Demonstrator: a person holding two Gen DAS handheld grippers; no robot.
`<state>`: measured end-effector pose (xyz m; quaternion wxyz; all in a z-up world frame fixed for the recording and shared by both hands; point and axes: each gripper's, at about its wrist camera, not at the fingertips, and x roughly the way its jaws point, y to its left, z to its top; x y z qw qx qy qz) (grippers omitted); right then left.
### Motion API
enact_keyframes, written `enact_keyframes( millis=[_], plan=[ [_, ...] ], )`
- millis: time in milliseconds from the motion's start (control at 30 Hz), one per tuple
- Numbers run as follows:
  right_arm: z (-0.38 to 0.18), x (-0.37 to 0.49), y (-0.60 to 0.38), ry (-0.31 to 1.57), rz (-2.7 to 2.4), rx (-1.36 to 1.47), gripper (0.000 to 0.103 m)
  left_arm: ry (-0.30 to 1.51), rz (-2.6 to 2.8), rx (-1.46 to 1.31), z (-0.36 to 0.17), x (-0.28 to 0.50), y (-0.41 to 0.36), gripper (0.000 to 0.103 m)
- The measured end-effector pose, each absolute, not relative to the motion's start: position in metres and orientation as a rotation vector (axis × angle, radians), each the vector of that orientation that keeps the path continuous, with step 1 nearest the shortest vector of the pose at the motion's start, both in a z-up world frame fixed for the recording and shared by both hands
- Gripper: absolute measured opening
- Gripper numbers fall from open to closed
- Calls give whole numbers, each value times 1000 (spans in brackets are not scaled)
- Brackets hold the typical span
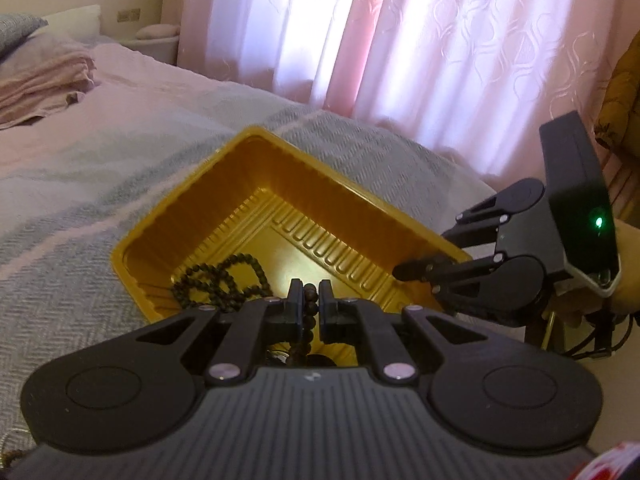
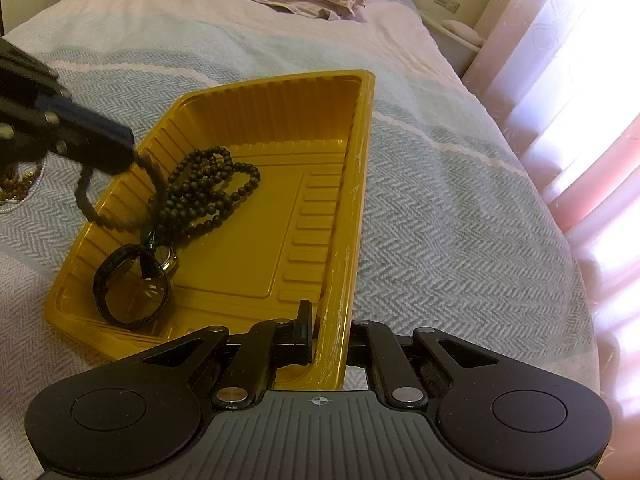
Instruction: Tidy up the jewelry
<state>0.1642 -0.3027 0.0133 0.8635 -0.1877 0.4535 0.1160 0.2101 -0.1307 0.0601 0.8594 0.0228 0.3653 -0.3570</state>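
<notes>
So the shallow ribbed yellow plastic tray (image 2: 256, 240) sits on the grey herringbone bedspread (image 2: 460, 220). The left gripper (image 1: 310, 298) is pinched tight on a strand of dark wooden beads (image 1: 310, 312), which hangs over the tray's left side. Below that sits a coiled dark bead necklace (image 2: 212, 196) and a black bangle (image 2: 132, 288) on the tray floor. The right gripper (image 2: 332, 332) is clamped onto the tray's near right rim, fingers either side of the wall.

Daylight glares white through the curtains (image 1: 400, 40) at twelve to two o'clock, the room dim and warm, edges bowed, moving parts smeared.
</notes>
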Motion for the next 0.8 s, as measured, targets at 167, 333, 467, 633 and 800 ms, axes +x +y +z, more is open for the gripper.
enact_keyframes(
  millis=[167,333,467,633,800],
  plan=[
    [13,164,-303,951,242,-393,7,774,-750,34,55,211,-137,12],
    [13,164,-303,951,242,-393,7,758,-746,15,59,210,-132,24],
    [13,164,-302,951,241,-394,7,741,-700,4,62,206,-113,24],
    [13,164,-302,951,241,-395,7,720,-597,-4,61,195,-73,24],
    [13,163,-302,950,241,-393,7,726,-460,-1,54,184,-24,24]
  ],
)
